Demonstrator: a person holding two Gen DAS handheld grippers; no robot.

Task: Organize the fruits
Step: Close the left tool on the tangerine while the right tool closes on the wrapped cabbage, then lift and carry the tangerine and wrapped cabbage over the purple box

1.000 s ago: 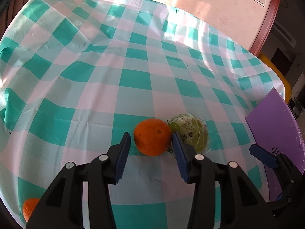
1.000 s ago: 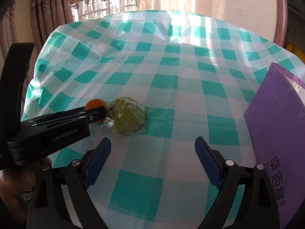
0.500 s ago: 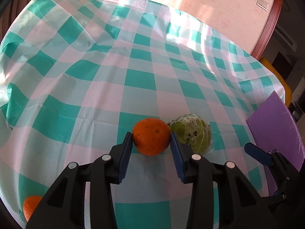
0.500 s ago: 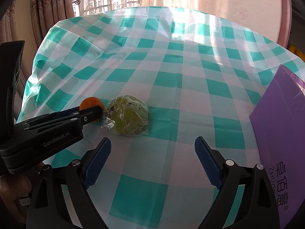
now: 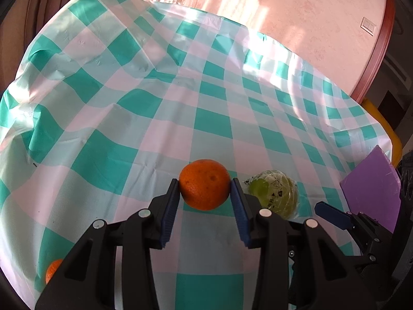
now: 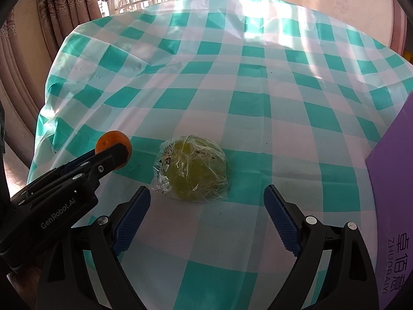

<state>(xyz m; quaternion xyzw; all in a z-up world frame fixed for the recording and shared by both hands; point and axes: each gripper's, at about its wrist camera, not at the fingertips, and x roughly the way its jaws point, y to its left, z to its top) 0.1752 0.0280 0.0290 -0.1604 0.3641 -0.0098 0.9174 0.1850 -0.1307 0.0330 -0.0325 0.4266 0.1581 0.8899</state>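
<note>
**Gripping one orange while a wrapped green fruit waits**

Lying at the far left, low in the left wrist view, a second orange (image 5: 53, 271) sits on the checked tablecloth (image 5: 108, 155), half hidden behind the black body of the tool. Next to the right comes the left gripper (image 5: 204, 188), whose jaws have just been closing; its blue pads now press on both sides of the orange (image 5: 204, 184), which sits right at the fingertips. In the right wrist view the same orange (image 6: 113, 142) shows past the tip of the left gripper (image 6: 116, 152), raised against the cloth behind it; whether it is clear of the table cannot be told for sure.

Just to the right of the held orange, near it but apart, rests a green fruit in clear plastic wrap (image 5: 273, 193), printed with small dark marks. Seen from the right wrist, this wrapped fruit (image 6: 192, 168) lies on the tablecloth (image 6: 258, 108) ahead of the right gripper (image 6: 206, 199), beyond its fingertips and roughly centred on the gap. That gripper's jaws stand wide apart with nothing between the blue pads (image 6: 134, 214). One of its blue fingertips also shows at the right of the left wrist view (image 5: 333, 214).

Farthest right stands a purple box (image 6: 392, 180) with white lettering on its side, resting on the cloth well apart from the wrapped fruit; its corner appears in the left wrist view too (image 5: 371, 183).
</note>
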